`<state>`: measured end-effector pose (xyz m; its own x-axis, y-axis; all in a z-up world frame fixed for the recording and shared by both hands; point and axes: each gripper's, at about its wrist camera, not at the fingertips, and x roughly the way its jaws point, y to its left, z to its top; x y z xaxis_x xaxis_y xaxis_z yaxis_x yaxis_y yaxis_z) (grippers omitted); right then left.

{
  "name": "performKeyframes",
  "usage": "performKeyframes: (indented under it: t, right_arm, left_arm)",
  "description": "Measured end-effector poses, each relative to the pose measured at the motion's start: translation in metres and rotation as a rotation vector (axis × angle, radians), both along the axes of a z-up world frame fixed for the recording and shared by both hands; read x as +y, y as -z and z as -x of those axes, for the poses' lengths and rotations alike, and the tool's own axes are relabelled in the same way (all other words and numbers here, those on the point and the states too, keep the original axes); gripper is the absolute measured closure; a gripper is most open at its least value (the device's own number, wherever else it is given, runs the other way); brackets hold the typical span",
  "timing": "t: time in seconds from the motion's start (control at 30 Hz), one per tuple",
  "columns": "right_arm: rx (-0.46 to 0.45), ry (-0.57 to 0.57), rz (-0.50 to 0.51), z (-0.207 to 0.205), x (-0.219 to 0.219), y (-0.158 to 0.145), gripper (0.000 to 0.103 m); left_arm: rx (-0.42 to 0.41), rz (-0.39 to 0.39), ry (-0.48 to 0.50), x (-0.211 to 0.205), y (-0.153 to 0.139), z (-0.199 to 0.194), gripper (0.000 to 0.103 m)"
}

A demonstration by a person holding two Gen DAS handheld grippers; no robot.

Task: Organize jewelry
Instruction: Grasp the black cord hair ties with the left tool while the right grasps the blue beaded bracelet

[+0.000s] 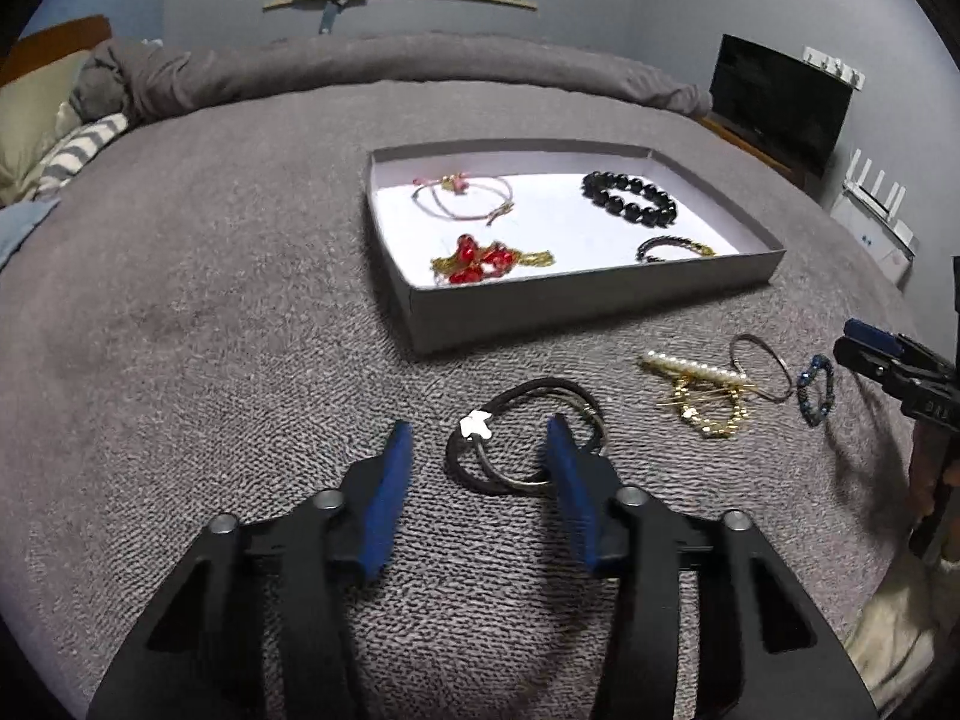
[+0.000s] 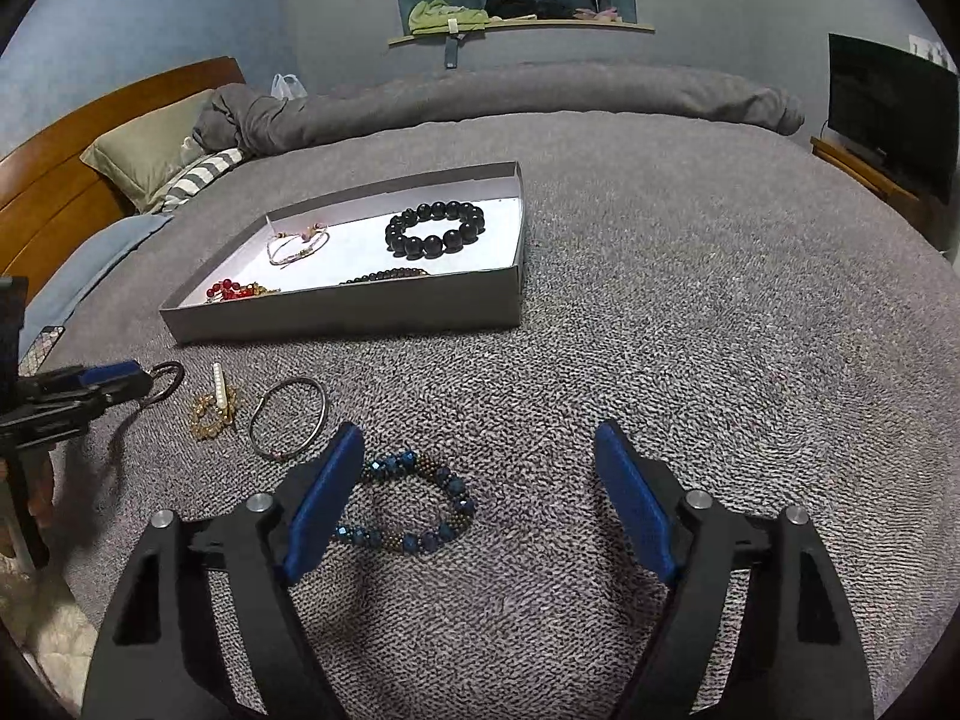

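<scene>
Black hair ties (image 1: pixel 528 387) with a white charm (image 1: pixel 477 423) lie on the grey bedcover. My left gripper (image 1: pixel 480 429) is open around them, its right pad over their edge. A blue bead bracelet (image 2: pixel 459 489) lies between the jaws of my open right gripper (image 2: pixel 479 429), close to the left pad. Between the two lie a pearl hairpin (image 1: pixel 690 367), a gold chain (image 1: pixel 714 414) and a thin bangle (image 2: pixel 324 408). The grey tray (image 1: pixel 570 300) holds a black bead bracelet (image 1: pixel 630 197), a pink cord bracelet (image 1: pixel 462 195), red beads (image 1: pixel 480 258) and a dark thin bracelet (image 1: pixel 675 247).
The bed's rolled grey duvet (image 2: pixel 540 96) runs along the far side. Pillows (image 2: pixel 150 156) and a wooden headboard (image 2: pixel 72 180) are at the left. A dark television (image 2: pixel 888 114) stands on a stand at the right, and a wall shelf (image 2: pixel 516 27) carries clothes.
</scene>
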<state>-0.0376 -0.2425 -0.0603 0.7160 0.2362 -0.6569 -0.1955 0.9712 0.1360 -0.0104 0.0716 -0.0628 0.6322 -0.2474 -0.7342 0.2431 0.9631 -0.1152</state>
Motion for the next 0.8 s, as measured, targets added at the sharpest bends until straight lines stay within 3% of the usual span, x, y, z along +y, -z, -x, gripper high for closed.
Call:
performKeyframes:
  t: [0.17,0.4,0.53,0.8]
  right_arm:
    - [0.012,-0.008,0.006,0.002,0.003,0.0,0.048]
    - [0.026,-0.025,0.036,0.014,0.007,0.006,0.053]
    - [0.053,-0.019,0.036,0.011,0.005,0.011,0.058]
    - [0.075,-0.043,0.055,0.009,0.011,0.016,0.058]
  left_arm:
    - [-0.008,0.042,-0.036,0.013,-0.004,-0.002,0.064]
    - [0.028,0.057,-0.023,0.013,0.0,-0.005,0.07]
    - [0.04,0.074,-0.007,0.012,0.001,-0.005,0.088]
    - [-0.025,0.053,0.017,0.005,-0.009,0.004,0.09]
